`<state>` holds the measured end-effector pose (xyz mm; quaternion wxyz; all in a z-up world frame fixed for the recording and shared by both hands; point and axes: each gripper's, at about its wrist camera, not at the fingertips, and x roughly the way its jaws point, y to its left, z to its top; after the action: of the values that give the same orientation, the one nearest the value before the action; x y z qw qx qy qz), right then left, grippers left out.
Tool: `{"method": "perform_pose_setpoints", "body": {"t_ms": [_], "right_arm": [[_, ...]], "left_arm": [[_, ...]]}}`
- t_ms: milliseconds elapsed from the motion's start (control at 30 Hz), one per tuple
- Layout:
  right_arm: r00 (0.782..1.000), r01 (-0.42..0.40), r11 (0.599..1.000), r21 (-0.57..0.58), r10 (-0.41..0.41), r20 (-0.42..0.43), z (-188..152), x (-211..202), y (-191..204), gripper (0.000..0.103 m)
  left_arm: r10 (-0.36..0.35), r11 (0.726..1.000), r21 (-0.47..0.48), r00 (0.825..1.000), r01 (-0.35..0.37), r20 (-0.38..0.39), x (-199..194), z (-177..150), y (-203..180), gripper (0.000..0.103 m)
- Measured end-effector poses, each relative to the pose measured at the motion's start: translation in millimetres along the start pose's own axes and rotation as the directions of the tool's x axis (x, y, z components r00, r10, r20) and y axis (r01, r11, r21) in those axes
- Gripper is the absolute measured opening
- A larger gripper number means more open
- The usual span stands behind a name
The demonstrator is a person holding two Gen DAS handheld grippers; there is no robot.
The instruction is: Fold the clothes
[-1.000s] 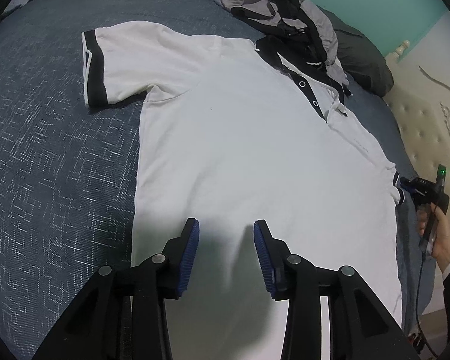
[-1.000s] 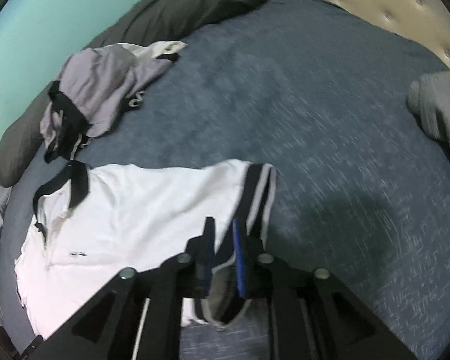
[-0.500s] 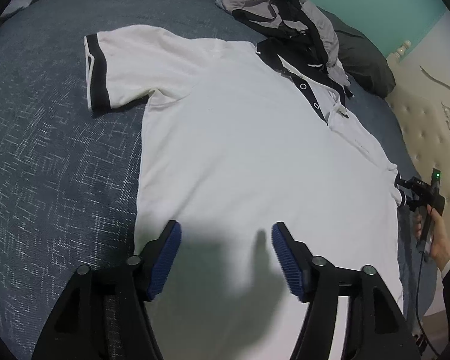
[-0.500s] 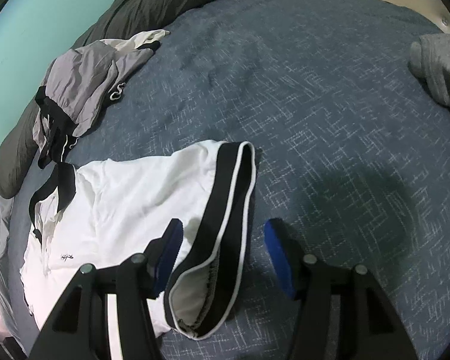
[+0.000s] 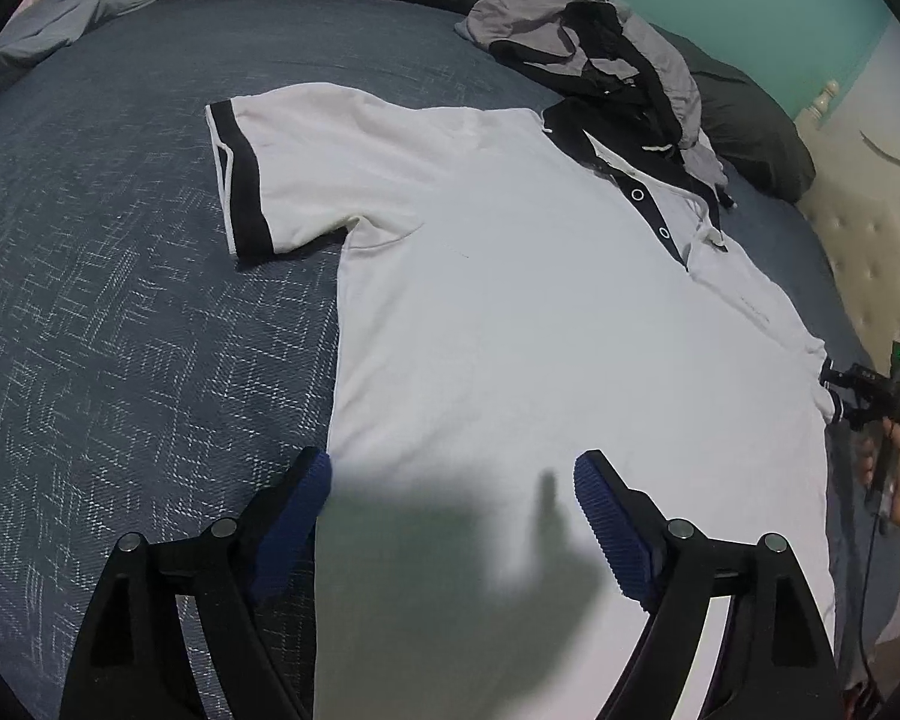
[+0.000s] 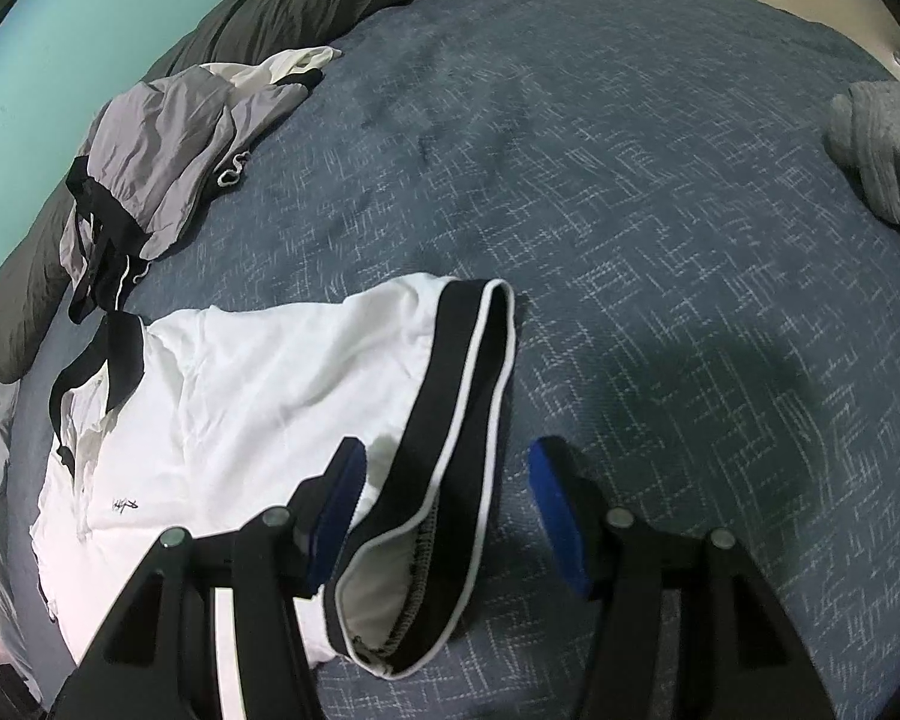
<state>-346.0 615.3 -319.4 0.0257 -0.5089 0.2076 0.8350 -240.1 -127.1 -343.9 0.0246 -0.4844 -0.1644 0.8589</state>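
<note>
White polo shirt [image 5: 510, 312] spread flat on blue bed [image 5: 120, 330]; left gripper [image 5: 450, 516] fingers just opened wide over hem, gripping nothing; right gripper [image 6: 447, 510] fingers parted around black-banded sleeve [image 6: 450, 420], released

**A bed with clothes on it**

The bed [image 5: 120, 312] wears a dark blue cover with a pale crosshatch weave. A white polo [image 5: 510, 330] with black trim lies spread flat on it, sleeves out. At its collar sits a crumpled grey and black garment [image 5: 600, 42]. A dark pillow [image 5: 744, 120] lies along the far edge, and a grey bundle [image 6: 882, 150] rests near the tufted headboard [image 5: 870, 240].
</note>
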Motion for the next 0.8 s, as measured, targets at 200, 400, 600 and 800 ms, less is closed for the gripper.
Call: {"method": "perform_pose_setpoints", "body": {"t_ms": [200, 400, 600, 800], "right_arm": [[1.0, 0.001, 1.0, 0.001, -0.001, 0.002, -0.3, 0.4, 1.6, 0.058], [1.0, -0.018, 1.0, -0.001, 0.018, 0.004, -1.3, -0.7, 1.0, 0.058], [0.999, -0.041, 0.999, -0.015, 0.041, 0.029, -1.0, -4.5, 2.3, 0.045], [0.997, -0.061, 0.998, -0.002, 0.061, 0.04, 0.0, -2.3, -1.7, 0.032]], "left_arm": [[0.002, 1.0, -0.004, 1.0, -0.002, -0.003, 0.9, 0.2, 0.6, 0.087], [0.005, 1.0, -0.007, 1.0, -0.005, -0.004, 1.8, -0.4, 1.8, 0.088], [-0.002, 1.0, -0.015, 1.0, 0.002, 0.0, 0.5, -1.2, 3.2, 0.098], [0.0, 1.0, -0.015, 1.0, 0.0, -0.001, 0.7, -2.1, 4.8, 0.098]]}}
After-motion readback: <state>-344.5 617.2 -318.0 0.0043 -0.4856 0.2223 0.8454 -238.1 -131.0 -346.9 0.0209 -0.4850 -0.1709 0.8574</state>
